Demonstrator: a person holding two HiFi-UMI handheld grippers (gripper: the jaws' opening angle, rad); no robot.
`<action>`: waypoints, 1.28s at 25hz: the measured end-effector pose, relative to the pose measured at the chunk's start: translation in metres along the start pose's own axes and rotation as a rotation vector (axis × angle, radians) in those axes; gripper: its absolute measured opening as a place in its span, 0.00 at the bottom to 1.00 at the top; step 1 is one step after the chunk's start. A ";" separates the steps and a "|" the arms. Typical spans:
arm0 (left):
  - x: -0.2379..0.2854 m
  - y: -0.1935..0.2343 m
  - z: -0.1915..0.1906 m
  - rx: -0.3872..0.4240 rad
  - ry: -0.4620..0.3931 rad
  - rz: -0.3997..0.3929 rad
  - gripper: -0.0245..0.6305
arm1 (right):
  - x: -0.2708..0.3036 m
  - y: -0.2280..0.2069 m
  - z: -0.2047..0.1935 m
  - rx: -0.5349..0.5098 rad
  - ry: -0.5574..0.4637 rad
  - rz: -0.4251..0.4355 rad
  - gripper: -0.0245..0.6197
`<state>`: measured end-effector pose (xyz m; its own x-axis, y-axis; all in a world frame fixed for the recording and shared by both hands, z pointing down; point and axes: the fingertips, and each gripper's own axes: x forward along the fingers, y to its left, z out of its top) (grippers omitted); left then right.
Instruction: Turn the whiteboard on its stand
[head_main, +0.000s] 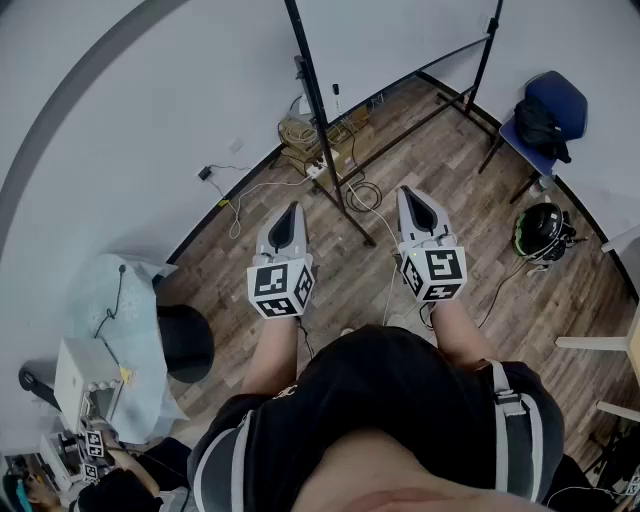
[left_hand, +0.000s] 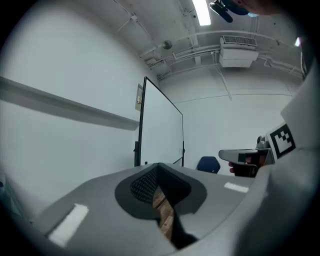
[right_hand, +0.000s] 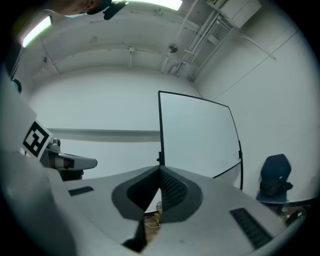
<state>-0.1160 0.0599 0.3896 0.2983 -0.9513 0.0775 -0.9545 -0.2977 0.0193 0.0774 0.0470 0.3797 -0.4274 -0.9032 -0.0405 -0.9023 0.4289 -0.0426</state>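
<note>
Whiteboard, one, faces left claw and right claw, both closed.

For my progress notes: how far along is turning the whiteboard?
Nothing looks done yet: the whiteboard stands on its stand ahead, untouched. In hand: nothing; the left gripper and right gripper are both shut and empty, held level short of it. Left: reach the board, grip its edge and turn it.
</note>
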 end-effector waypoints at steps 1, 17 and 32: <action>0.000 0.000 0.000 0.000 0.001 0.001 0.05 | -0.001 -0.001 0.001 -0.009 -0.001 -0.002 0.04; 0.012 -0.030 -0.002 0.038 0.021 -0.006 0.05 | -0.011 -0.026 -0.003 0.043 0.010 0.035 0.04; 0.025 -0.063 -0.014 0.037 0.027 0.080 0.05 | -0.012 -0.055 -0.015 0.017 0.029 0.160 0.04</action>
<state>-0.0487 0.0562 0.4038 0.2203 -0.9698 0.1044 -0.9743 -0.2240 -0.0248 0.1312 0.0339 0.3973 -0.5676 -0.8231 -0.0191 -0.8214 0.5677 -0.0546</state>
